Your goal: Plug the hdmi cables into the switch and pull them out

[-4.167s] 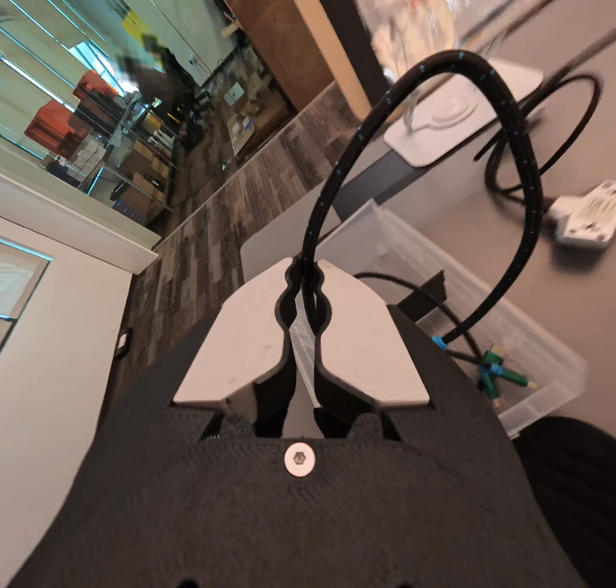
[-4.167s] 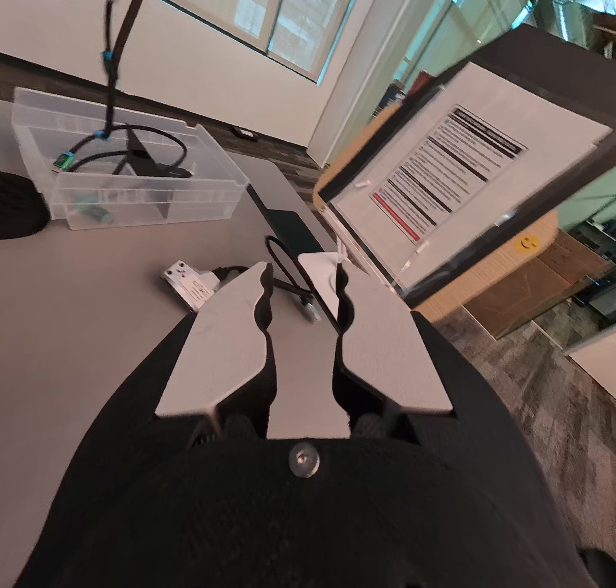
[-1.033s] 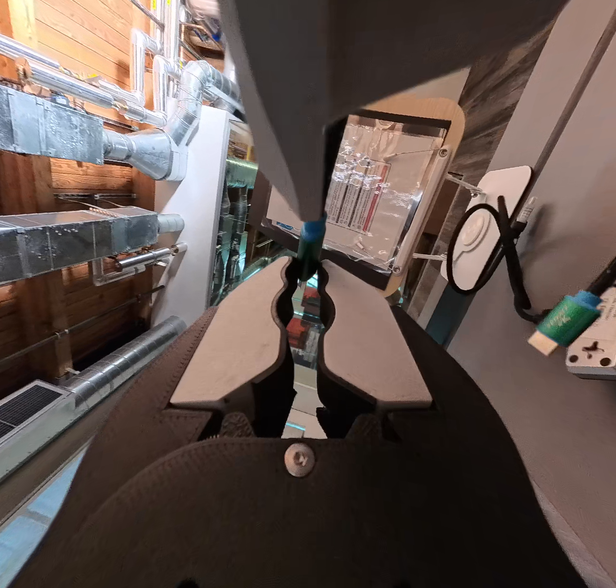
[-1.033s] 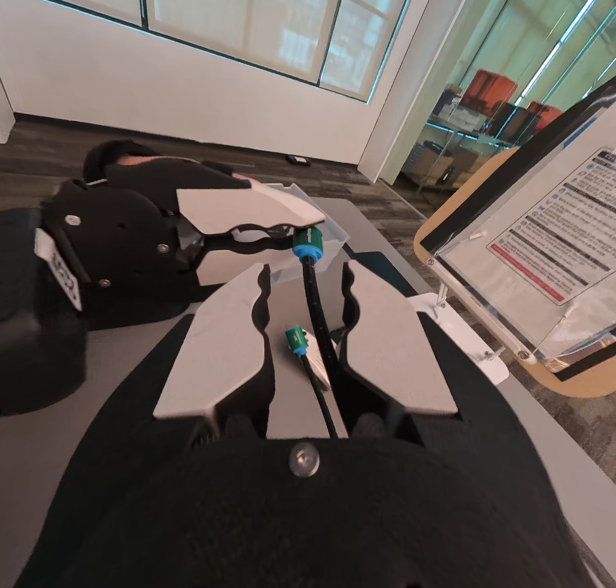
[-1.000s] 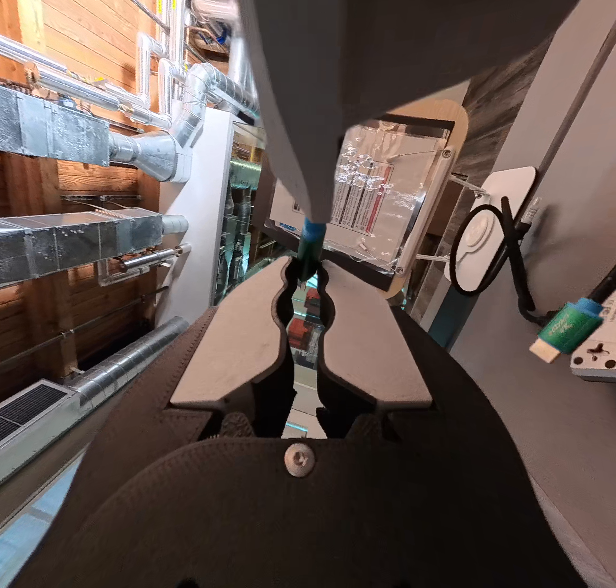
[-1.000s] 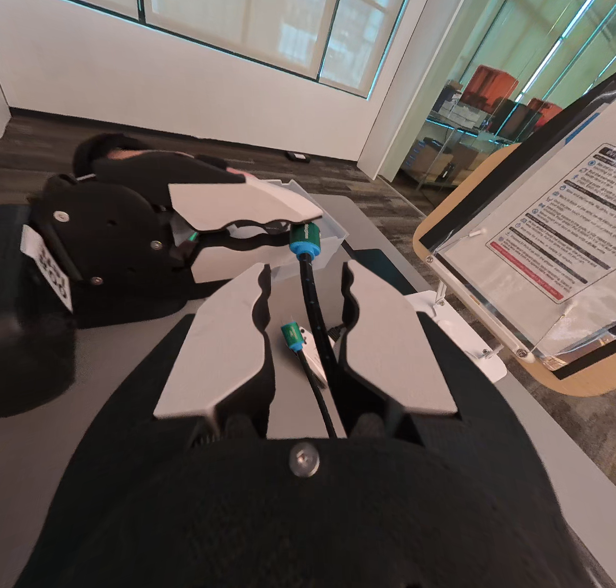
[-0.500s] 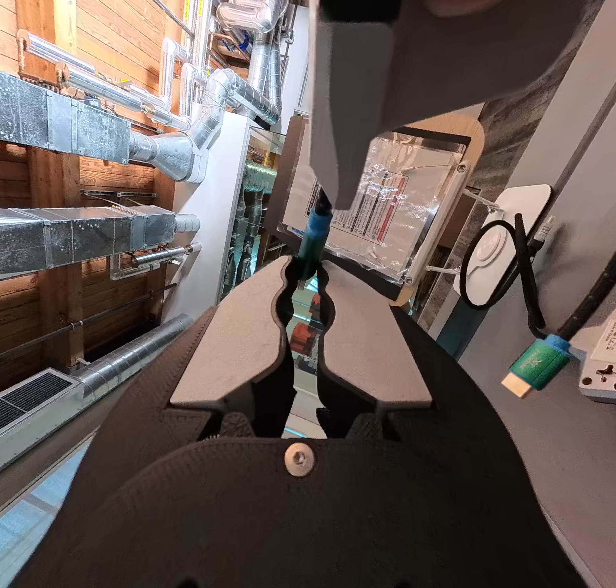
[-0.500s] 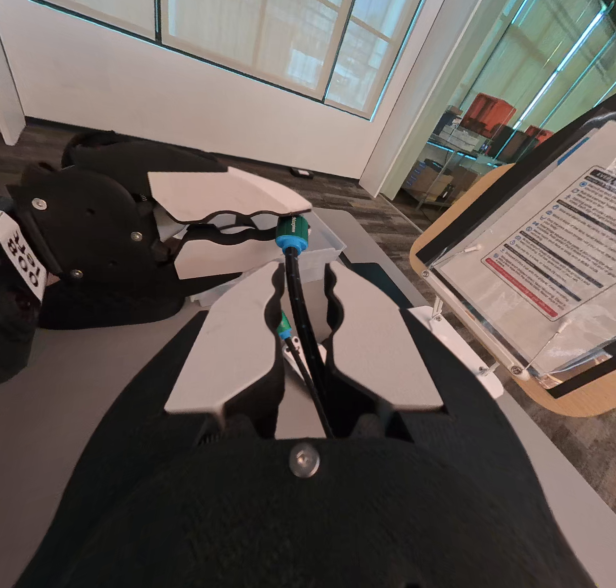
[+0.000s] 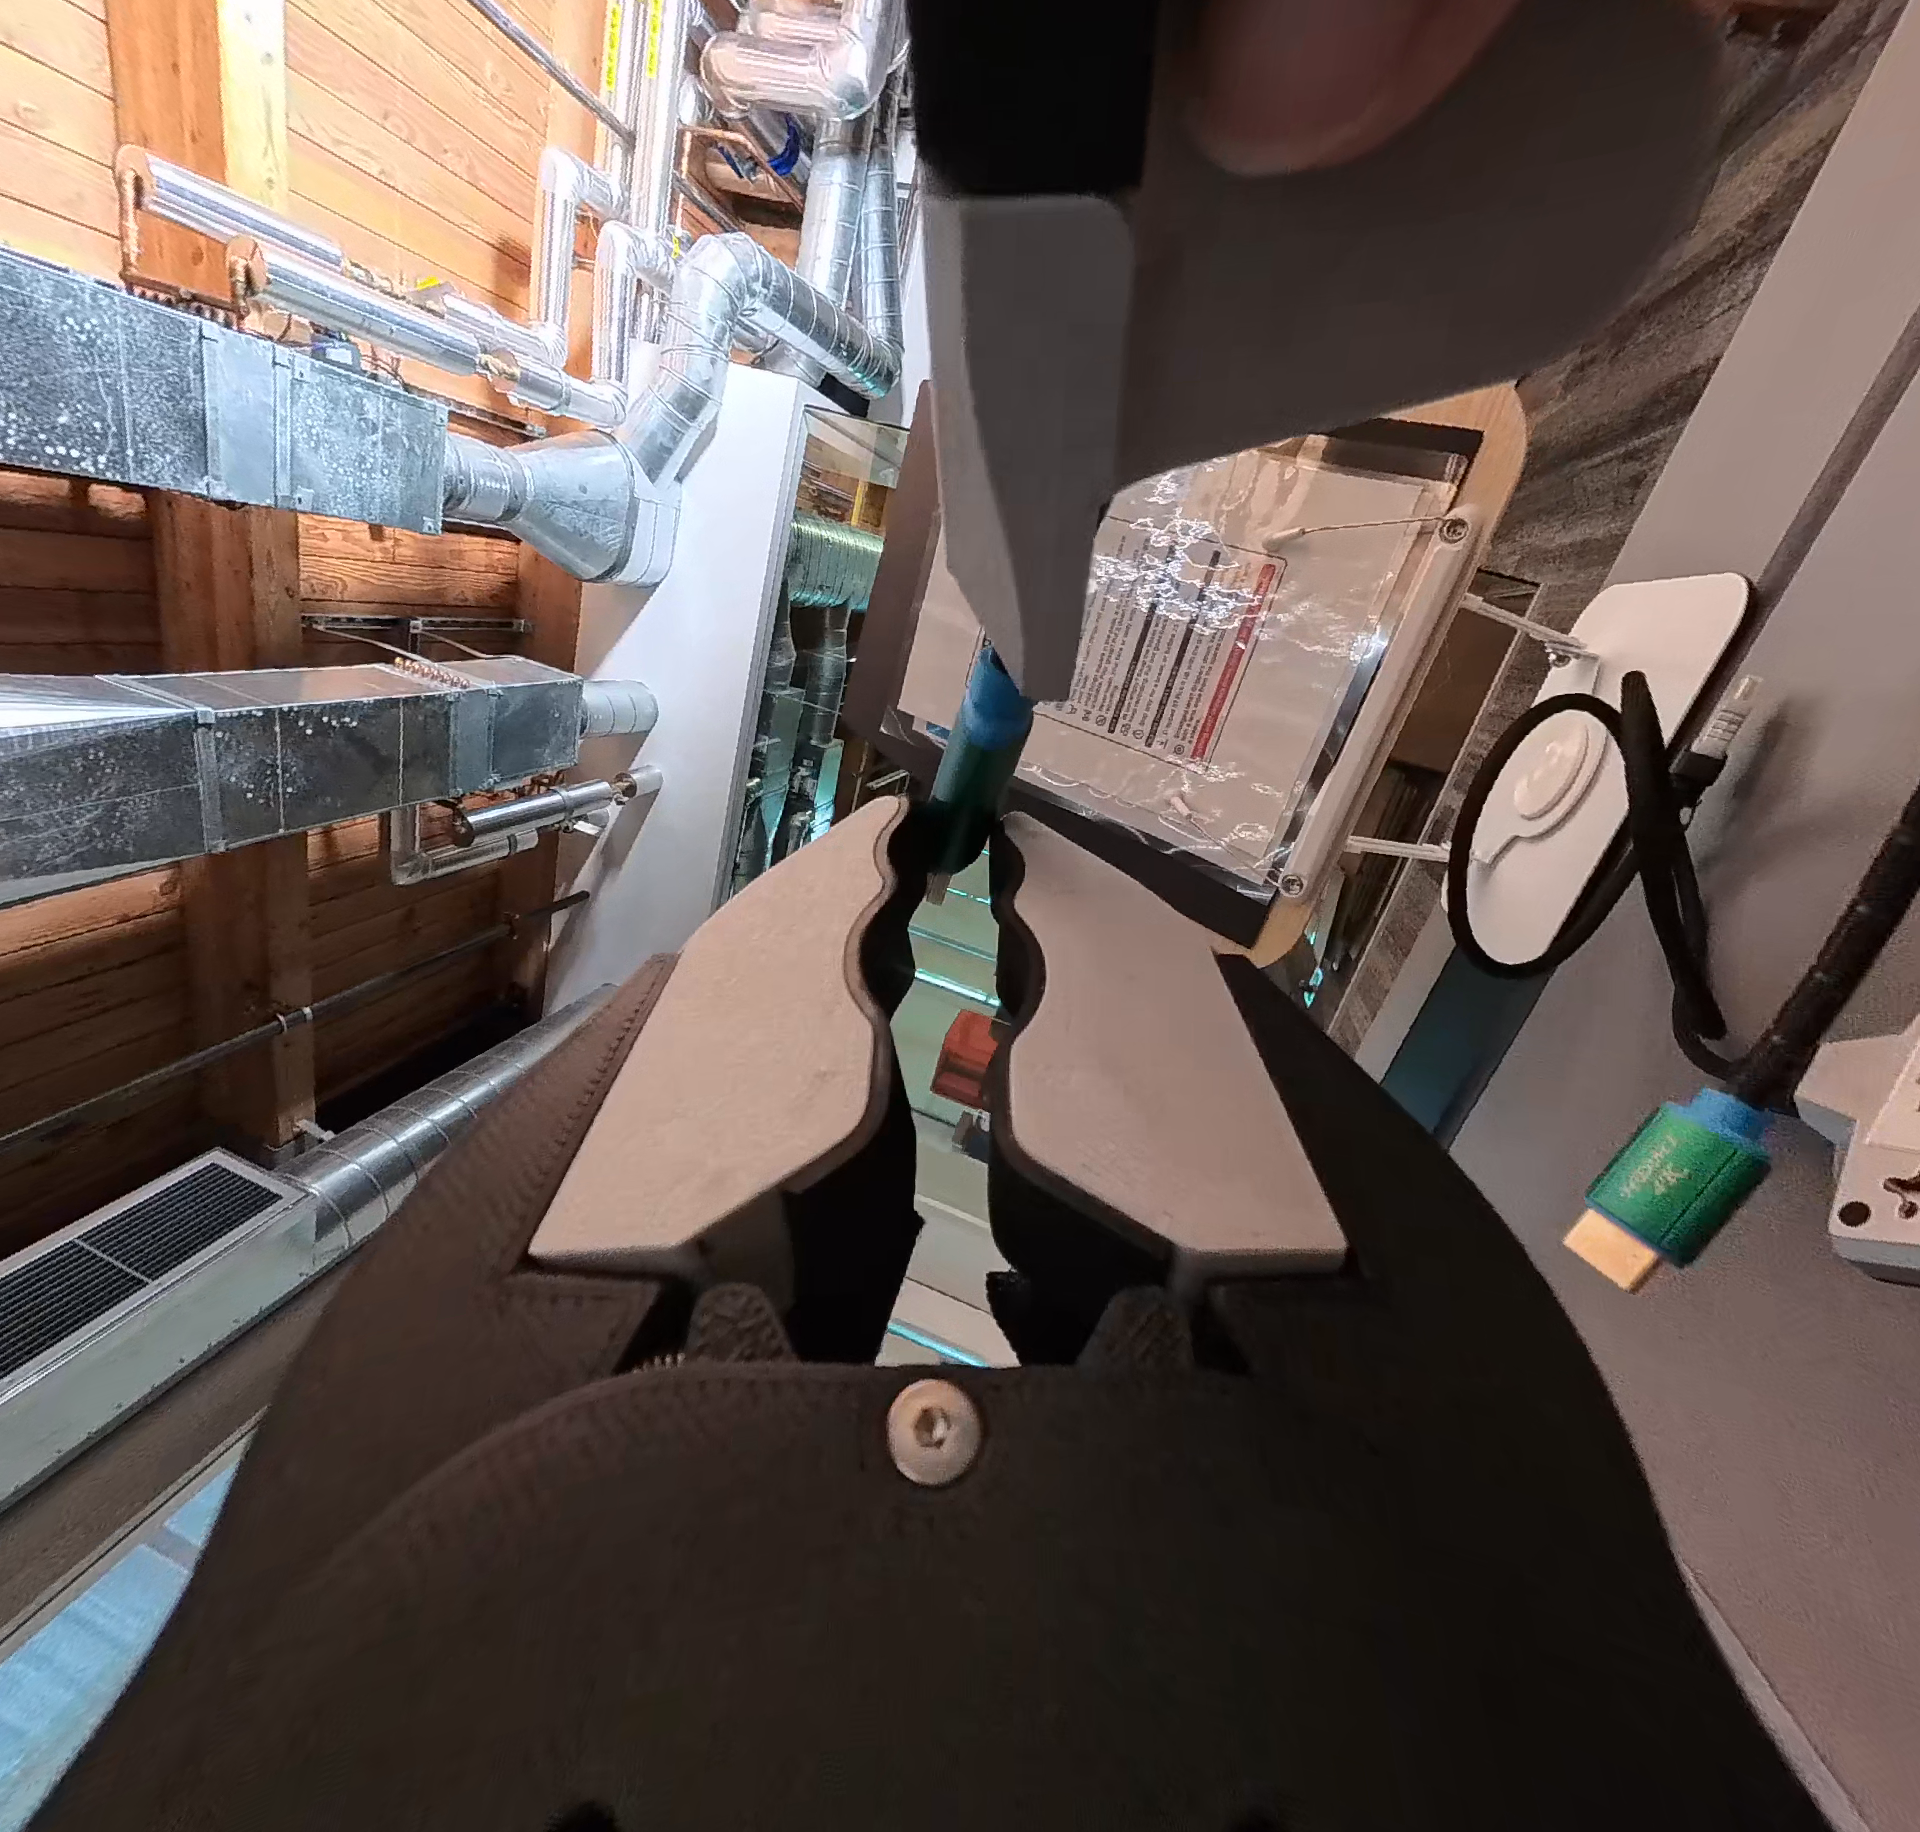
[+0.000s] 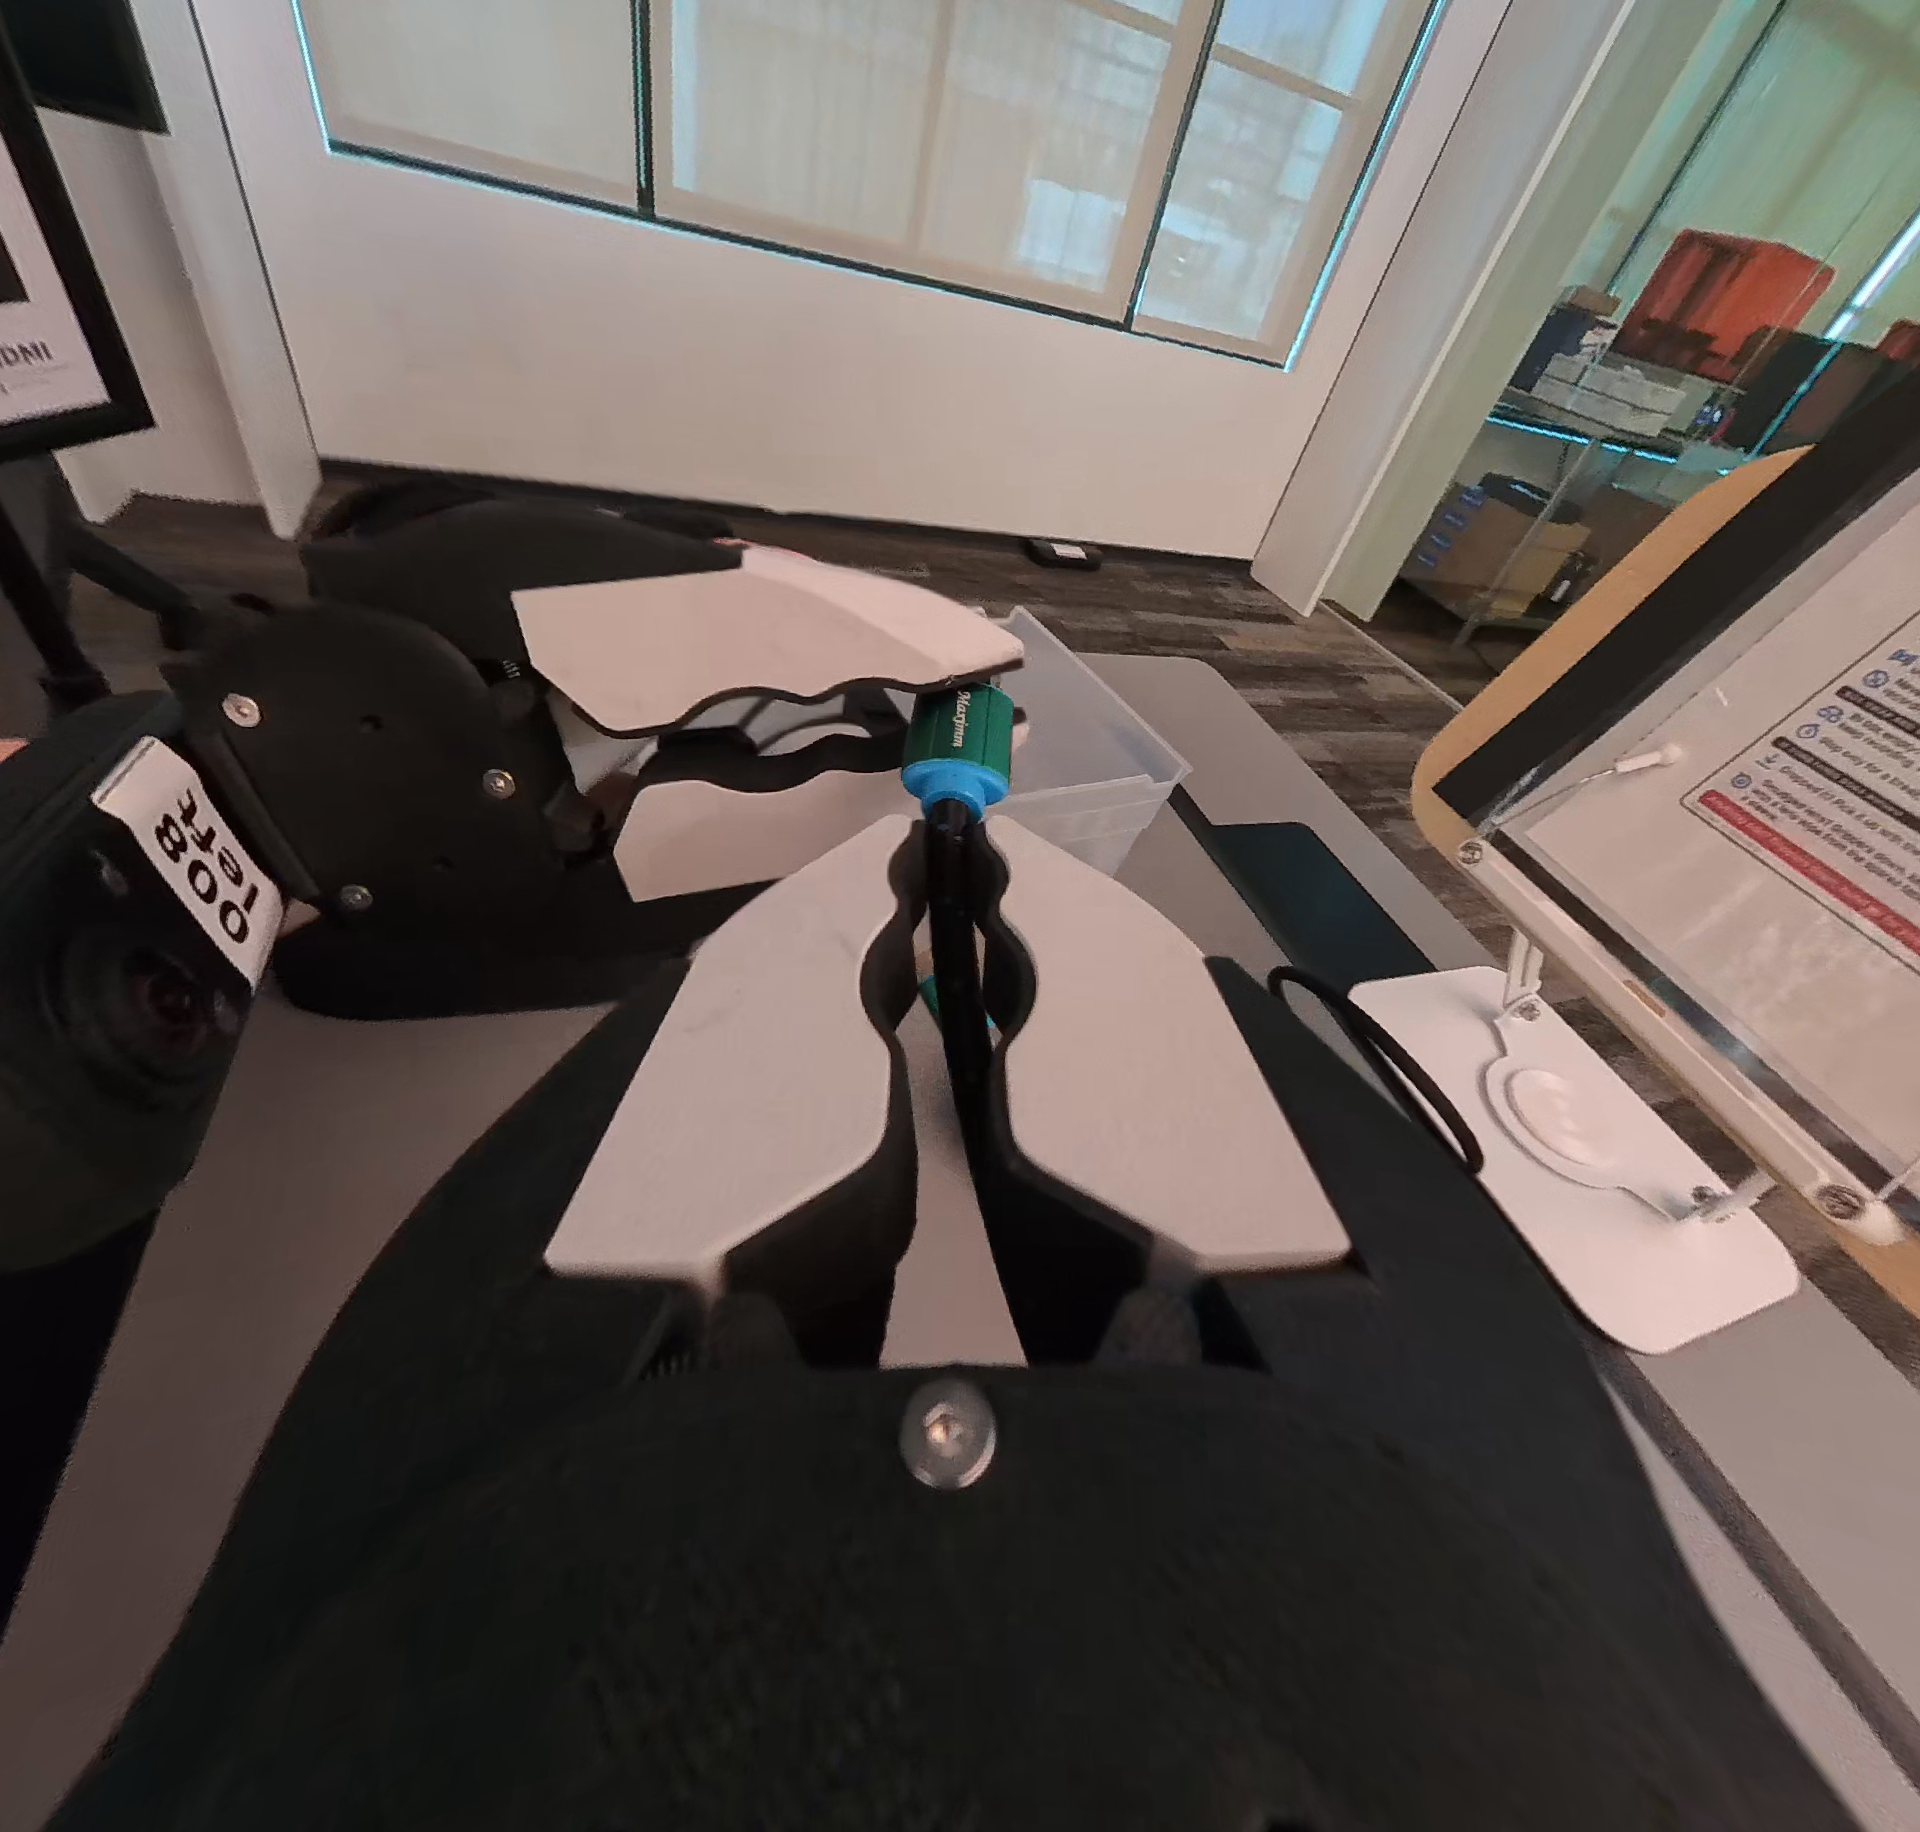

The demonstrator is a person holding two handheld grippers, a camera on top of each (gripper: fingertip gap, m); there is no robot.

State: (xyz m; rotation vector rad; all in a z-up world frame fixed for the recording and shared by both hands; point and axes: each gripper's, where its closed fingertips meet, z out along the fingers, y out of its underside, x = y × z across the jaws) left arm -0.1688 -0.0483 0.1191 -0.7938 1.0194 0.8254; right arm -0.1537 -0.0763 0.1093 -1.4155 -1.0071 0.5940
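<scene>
Pinching the black braided cable (image 10: 961, 961) just below its blue collar, the right gripper (image 10: 951, 837) has its pale, wavy-edged fingers nearly pressed together around the cord, their matte plates set into a coarse black printed body. Immediately above those tips sits the green plug housing (image 10: 956, 733) of that same hdmi cable, a smooth ribbed block, clamped between the tips of the left gripper (image 10: 971, 712), which reaches in sideways from the left with its jaws closed on it. From the left wrist view the same grip shows: the left gripper (image 9: 951, 837) holds the dark green plug at its very fingertips, the blue collar (image 9: 992, 712) rising out toward the grey finger of the right gripper overhead. Lower right in that view, a second green plug (image 9: 1673, 1174) with a gold metal tip and blue collar hangs on its own braided cord just beside the white switch (image 9: 1870, 1159), apart from its ports, over the smooth grey table (image 9: 1714, 1522). Farther off, a thin black cable loops (image 9: 1538, 847) across a flat white rounded base (image 10: 1579, 1117), which carries a clear acrylic sign holder (image 10: 1714, 795) with a printed sheet. A clear plastic bin (image 10: 1091, 795) stands behind the grippers, before a white wall with gridded windows.
</scene>
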